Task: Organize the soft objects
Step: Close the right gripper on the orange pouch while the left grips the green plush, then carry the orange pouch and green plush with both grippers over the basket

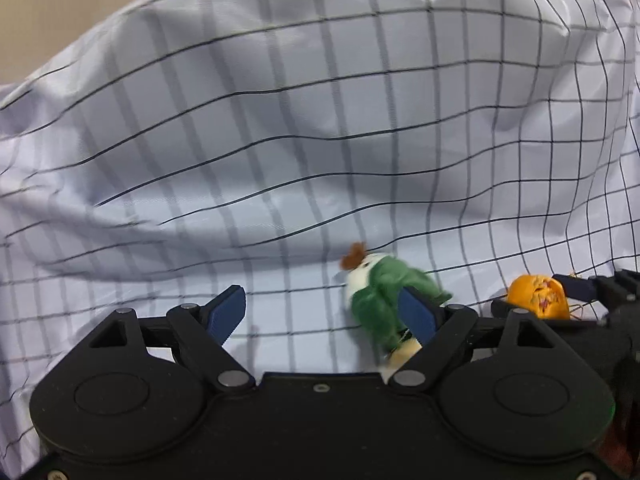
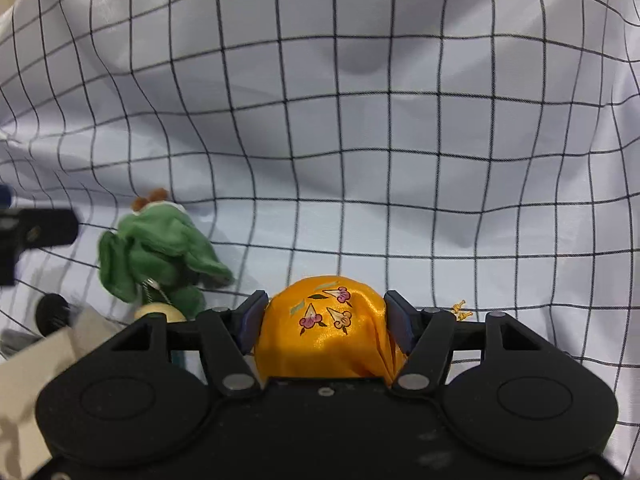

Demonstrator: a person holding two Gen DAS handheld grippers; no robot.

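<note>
Both claws work over a white cloth with a dark grid, which rises in soft folds behind them. Left claw: its blue pads stand wide apart, and a green plush toy lies against the right-hand pad, not squeezed between the two. No earlier view is at hand, so whether it was just let go cannot be told. That toy has a white body, a brown tuft on top and a small metal clip with a cream bead at its lower end. Right claw: it is partly closed, and its two pads press on either side of an orange satin pouch printed with small pink and white cones. The green toy rests on the cloth just left of the pouch, apart from it. A scrap of beige material shows at the lower left of the right wrist view.
</note>
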